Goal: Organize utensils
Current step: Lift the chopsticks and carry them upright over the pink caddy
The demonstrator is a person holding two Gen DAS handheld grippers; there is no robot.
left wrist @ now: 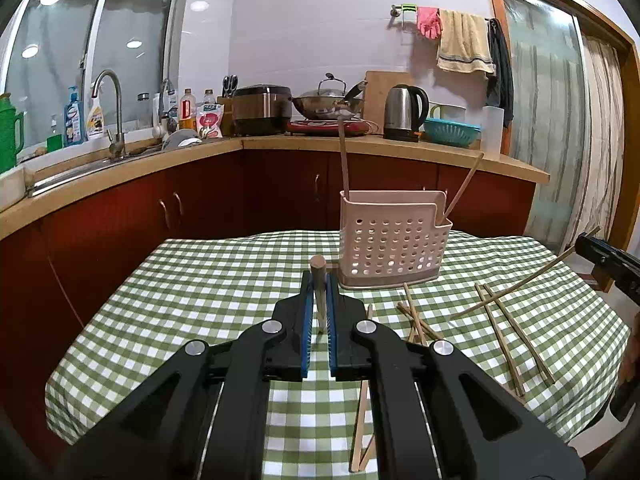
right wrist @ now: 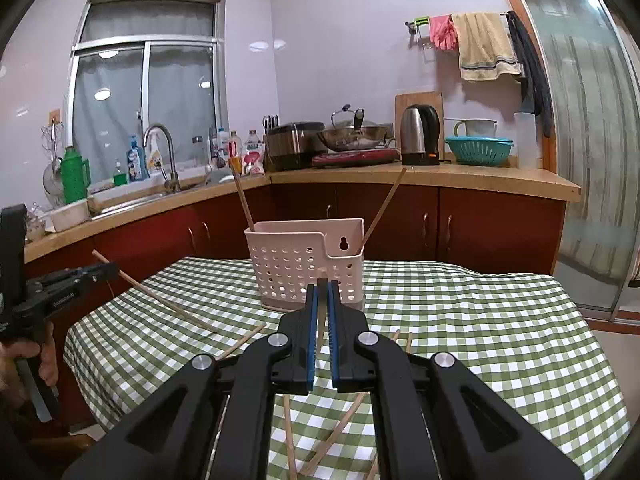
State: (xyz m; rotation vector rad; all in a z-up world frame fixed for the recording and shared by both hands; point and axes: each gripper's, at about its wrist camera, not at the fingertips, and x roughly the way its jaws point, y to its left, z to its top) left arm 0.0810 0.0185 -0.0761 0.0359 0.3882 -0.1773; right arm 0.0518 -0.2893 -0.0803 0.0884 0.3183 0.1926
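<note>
A pale pink perforated utensil holder [left wrist: 394, 246] stands on the green checked table [left wrist: 200, 280] with two chopsticks [left wrist: 343, 156] leaning in it; it also shows in the right wrist view [right wrist: 306, 266]. My left gripper [left wrist: 319, 284] is shut on a chopstick [left wrist: 318, 270], which points end-on at the camera, left of the holder. My right gripper [right wrist: 322, 292] is shut on another chopstick [right wrist: 321, 276], just in front of the holder. In the left wrist view the right gripper [left wrist: 608, 264] holds its long chopstick [left wrist: 516, 286] slanting down. Several loose chopsticks [left wrist: 504, 332] lie on the cloth.
A wooden counter [left wrist: 360, 144] with red cabinets runs behind the table, carrying a sink, rice cooker, wok, kettle [left wrist: 404, 112] and teal colander. A curtained glass door [left wrist: 560, 120] is at right. More chopsticks [right wrist: 340, 432] lie under my right gripper.
</note>
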